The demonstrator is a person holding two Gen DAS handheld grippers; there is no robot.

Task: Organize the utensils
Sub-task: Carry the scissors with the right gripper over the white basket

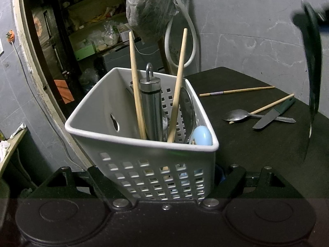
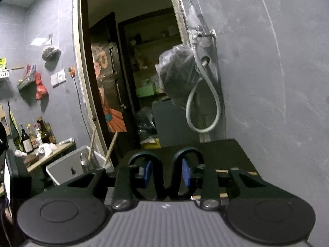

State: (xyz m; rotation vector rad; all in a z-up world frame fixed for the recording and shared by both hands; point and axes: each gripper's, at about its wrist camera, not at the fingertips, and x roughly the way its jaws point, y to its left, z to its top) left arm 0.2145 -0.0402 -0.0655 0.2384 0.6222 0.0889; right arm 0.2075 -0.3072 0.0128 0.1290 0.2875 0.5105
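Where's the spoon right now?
In the left wrist view the spoon lies on the dark table, right of the white basket, touching a chopstick and the knife.

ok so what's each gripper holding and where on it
left gripper clamps the white basket by its lower side walls; right gripper seems to hold dark scissors by the handle loops

White basket [image 1: 131, 144] in left hand-held gripper [image 1: 164, 177]
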